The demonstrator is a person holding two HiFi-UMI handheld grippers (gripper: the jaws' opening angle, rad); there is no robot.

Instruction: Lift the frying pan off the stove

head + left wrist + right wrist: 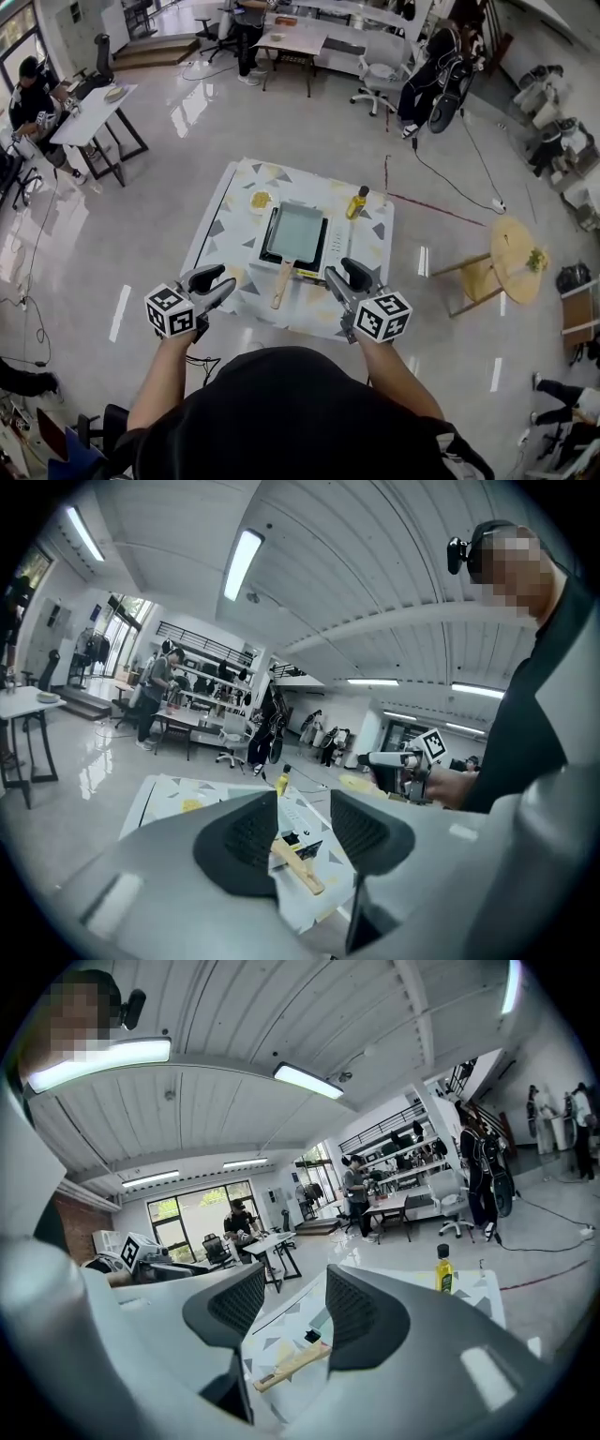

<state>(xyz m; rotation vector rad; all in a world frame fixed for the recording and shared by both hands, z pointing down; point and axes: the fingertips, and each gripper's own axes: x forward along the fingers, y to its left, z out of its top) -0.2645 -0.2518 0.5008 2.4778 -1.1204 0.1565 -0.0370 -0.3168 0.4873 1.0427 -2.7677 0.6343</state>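
Spread and empty, left gripper (214,284) and right gripper (345,279) are held by the patterned table (234,202) on glossy floor (141,244). The frying pan (293,232) is seated on the stove (335,246), between an oil bottle (356,202) and a yellow-filled dish (261,200).

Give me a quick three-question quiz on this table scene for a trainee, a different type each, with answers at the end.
1. True or false: the frying pan sits on the stove.
2. In the head view, the oil bottle stands where? A: left of the stove. B: right of the stove. C: in the pan.
3. Fill in: the jaws of the left gripper and the right gripper are both ____, holding nothing.
Key: 1 true; 2 B; 3 open.
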